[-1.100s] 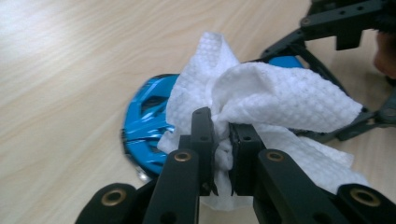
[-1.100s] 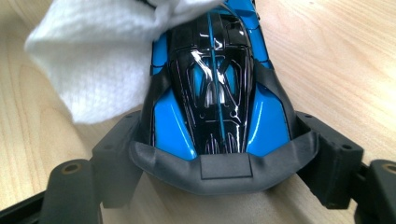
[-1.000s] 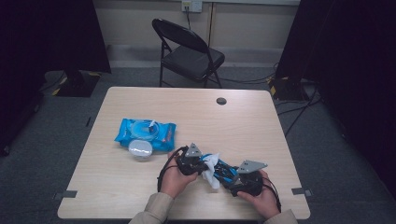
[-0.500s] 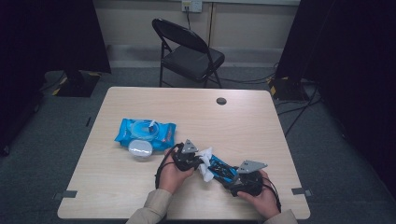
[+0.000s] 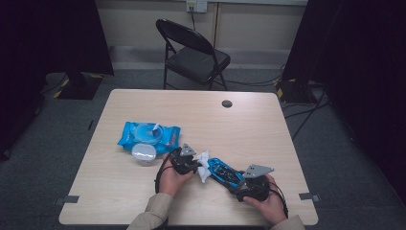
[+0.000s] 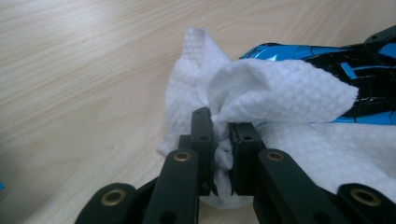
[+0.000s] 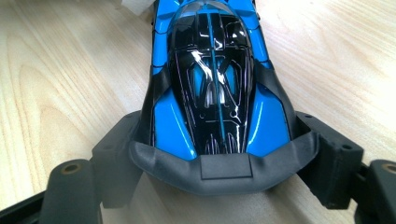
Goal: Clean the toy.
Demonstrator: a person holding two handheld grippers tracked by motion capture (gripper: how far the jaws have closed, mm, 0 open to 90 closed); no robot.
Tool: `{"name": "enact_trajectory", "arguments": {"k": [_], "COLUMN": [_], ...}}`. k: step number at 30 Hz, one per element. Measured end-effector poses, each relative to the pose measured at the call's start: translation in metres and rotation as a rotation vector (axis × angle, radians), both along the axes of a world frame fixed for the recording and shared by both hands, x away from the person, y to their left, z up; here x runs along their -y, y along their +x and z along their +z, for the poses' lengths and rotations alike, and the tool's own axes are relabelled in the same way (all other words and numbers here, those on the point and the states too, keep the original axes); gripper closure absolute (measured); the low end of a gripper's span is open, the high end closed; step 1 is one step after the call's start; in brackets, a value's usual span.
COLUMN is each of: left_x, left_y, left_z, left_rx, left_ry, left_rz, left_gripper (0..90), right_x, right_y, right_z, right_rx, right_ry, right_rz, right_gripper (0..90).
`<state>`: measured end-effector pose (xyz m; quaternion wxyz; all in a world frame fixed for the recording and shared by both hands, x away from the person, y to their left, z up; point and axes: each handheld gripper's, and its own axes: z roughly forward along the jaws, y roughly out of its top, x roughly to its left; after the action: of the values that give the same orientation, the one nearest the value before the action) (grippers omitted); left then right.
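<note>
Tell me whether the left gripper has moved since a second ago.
Yes. The left gripper, clamping the white wipe, shifted slightly left, toward the blue wipes pack.

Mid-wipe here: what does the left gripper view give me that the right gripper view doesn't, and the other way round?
Left gripper view alone: the left claw shut on a bunched white wipe, which drapes over one end of the blue toy car.

Right gripper view alone: the right claw clamped on both sides of the car's rear, just ahead of the dark grey rear wing, and the glossy black and blue roof seen along its length.

Both: the car and the light wood table.
</note>
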<state>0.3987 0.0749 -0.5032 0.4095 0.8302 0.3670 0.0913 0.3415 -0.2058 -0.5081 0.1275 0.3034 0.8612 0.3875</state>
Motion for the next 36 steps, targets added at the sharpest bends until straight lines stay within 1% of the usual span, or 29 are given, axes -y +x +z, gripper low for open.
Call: {"name": "enact_trajectory", "arguments": {"k": [4,10,12,14,15,21,23,25,28,32,36], "left_x": [0.0,-0.004,-0.007,-0.008,-0.008,-0.003,0.002,0.007,0.02,0.038,0.058], "left_y": [0.0,-0.001,-0.002,-0.002,-0.003,-0.004,-0.005,-0.005,-0.005,-0.006,-0.007], "left_z": [0.003,0.005,0.008,0.013,0.016,0.042,0.052,0.058,0.066,0.07,0.07], "left_rx": [-0.015,-0.035,-0.031,-0.028,-0.022,0.013,0.026,0.028,0.042,0.051,0.055], "left_ry": [0.024,0.028,0.03,0.009,0.01,-0.029,-0.053,-0.073,-0.091,-0.118,-0.138], "left_rz": [-0.003,0.009,0.01,0.009,0.009,-0.012,-0.023,-0.035,-0.061,-0.096,-0.124], "left_gripper": [82.7,82.7,82.8,82.8,82.8,82.8,82.8,82.8,82.8,82.8,82.9], "right_x": [0.0,0.0,0.0,0.0,0.0,0.0,0.0,0.0,0.0,0.0,0.0], "right_y": [0.0,0.0,0.0,0.0,0.0,0.0,0.0,0.0,0.0,0.0,0.0], "right_z": [0.0,0.0,0.0,0.0,0.0,0.0,0.0,0.0,0.0,0.0,0.0], "right_rx": [0.0,0.0,0.0,0.0,0.0,0.0,0.0,0.0,0.0,0.0,0.0], "right_ry": [0.0,0.0,0.0,0.0,0.0,-0.001,-0.001,-0.001,-0.001,-0.001,0.0], "right_rz": [0.0,0.0,0.001,0.001,0.001,0.001,0.002,0.002,0.002,0.002,0.001], "right_gripper": [24.1,24.1,24.1,24.1,24.1,24.1,24.1,24.1,24.1,24.0,24.1]}}
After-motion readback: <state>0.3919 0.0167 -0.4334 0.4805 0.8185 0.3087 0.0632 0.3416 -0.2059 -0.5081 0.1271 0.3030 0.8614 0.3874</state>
